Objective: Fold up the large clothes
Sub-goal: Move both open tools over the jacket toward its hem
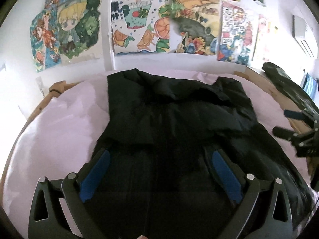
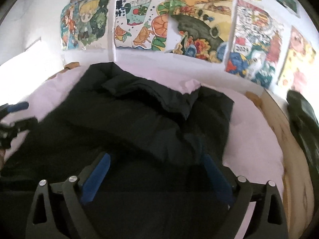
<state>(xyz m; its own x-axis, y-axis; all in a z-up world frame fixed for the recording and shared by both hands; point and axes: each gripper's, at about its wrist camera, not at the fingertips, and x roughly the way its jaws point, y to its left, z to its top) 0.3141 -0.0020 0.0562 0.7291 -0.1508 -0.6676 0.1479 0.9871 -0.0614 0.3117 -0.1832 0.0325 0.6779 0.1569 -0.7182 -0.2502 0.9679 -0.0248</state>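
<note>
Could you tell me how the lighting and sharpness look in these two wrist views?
Left wrist view: the black coat is underexposed, its folds lost near the left hand-held gripper; the white wall is blown out. Right wrist view: the same dark coat and glare at left, motion blur at the edges, fisheye bending of the wooden edge.

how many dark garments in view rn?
2. A black puffer jacket lies spread on the pink sheet, under both open grippers. A second dark garment sits at the right edge on the wooden bed frame. More may be out of frame.
</note>
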